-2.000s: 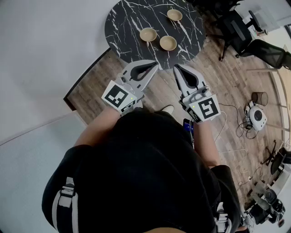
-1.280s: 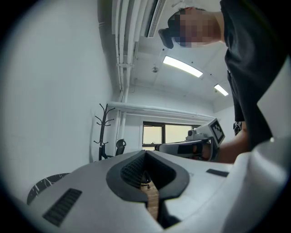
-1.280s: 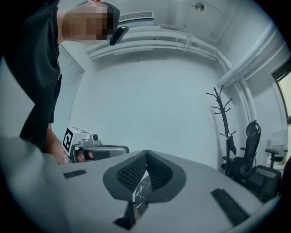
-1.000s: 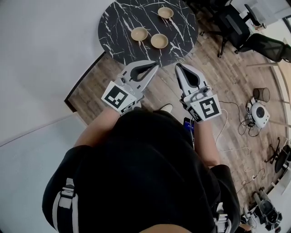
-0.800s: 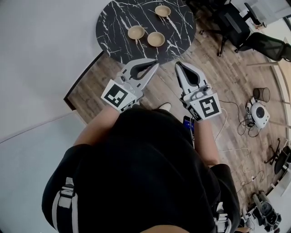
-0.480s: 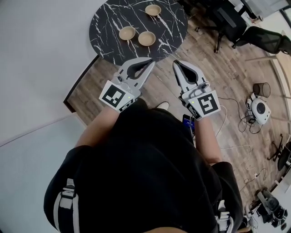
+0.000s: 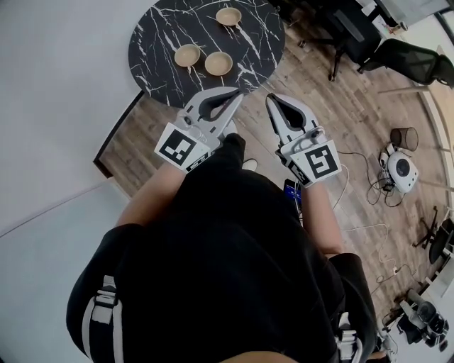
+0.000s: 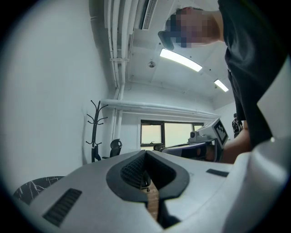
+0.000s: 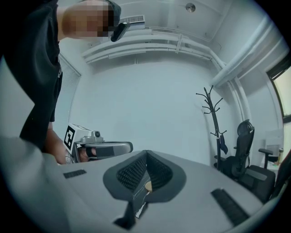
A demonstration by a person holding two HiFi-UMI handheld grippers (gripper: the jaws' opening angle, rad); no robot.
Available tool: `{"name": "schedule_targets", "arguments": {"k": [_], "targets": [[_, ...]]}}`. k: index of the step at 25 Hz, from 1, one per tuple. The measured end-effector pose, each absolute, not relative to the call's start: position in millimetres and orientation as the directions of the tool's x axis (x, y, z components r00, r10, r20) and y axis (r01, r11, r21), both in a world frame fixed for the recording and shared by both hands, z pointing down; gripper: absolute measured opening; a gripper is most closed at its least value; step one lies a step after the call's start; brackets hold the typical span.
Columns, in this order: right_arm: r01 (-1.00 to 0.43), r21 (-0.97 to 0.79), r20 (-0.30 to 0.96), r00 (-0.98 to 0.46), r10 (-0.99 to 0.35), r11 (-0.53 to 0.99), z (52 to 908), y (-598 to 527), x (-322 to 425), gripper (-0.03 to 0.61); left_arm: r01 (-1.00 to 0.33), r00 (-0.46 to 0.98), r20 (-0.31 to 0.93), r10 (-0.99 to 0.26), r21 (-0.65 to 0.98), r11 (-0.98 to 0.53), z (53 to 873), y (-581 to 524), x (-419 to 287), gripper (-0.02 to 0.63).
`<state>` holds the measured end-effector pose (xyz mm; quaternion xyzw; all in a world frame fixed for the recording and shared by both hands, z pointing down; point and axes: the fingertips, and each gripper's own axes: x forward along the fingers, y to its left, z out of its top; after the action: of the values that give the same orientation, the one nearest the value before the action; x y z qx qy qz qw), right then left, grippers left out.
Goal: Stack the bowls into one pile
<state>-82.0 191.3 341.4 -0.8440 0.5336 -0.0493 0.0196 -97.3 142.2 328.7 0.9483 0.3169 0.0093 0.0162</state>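
Three tan bowls stand apart on a round black marble table point(image 7: 156, 35) at the top of the head view: one at the left point(image 7: 188, 54), one beside it point(image 7: 218, 63), one farther back point(image 7: 228, 15). My left gripper point(image 7: 237, 92) point(image 8: 146, 154) is shut and empty, its tip over the wooden floor just short of the table's near edge. My right gripper point(image 7: 269, 99) point(image 9: 146, 152) is shut too, holding nothing, beside the left one. Through the right jaws' gap a sliver of the marble top and a tan spot show.
Black office chairs point(image 7: 355, 32) stand right of the table. Cables, a small bin point(image 7: 406, 135) and a white device point(image 7: 399, 169) lie on the wooden floor at the right. A white wall runs along the left. A coat rack point(image 9: 216, 129) stands by the far wall.
Both grippers have moved forward toward the table, still shut. The table and bowls have slid leftward in the head view, and the gripper tips are closer to the table's near edge.
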Motion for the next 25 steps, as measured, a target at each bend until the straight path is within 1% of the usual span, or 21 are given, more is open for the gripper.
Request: {"name": "schedule_targets", "arguments": {"k": [9, 18, 25], "targets": [[-0.905, -0.084, 0.085, 0.411, -0.908, -0.417, 346.7, 166.0, -12.2, 0.000, 0.585, 0.810, 0.003, 0.586, 0.053, -0.809, 336.9, 115.5, -28.8, 0.005], [-0.915, -0.080, 0.123, 0.384, -0.915, -0.395, 349.9, 115.7, 63.7, 0.000, 0.581, 0.813, -0.004, 0.583, 0.076, -0.810, 337.5, 66.5, 44.7, 0.005], [-0.919, -0.088, 0.161, 0.369, -0.915, -0.385, 359.6, 74.2, 107.9, 0.000, 0.570, 0.821, 0.001, 0.571, 0.076, -0.818, 346.5, 22.5, 90.3, 0.005]]}}
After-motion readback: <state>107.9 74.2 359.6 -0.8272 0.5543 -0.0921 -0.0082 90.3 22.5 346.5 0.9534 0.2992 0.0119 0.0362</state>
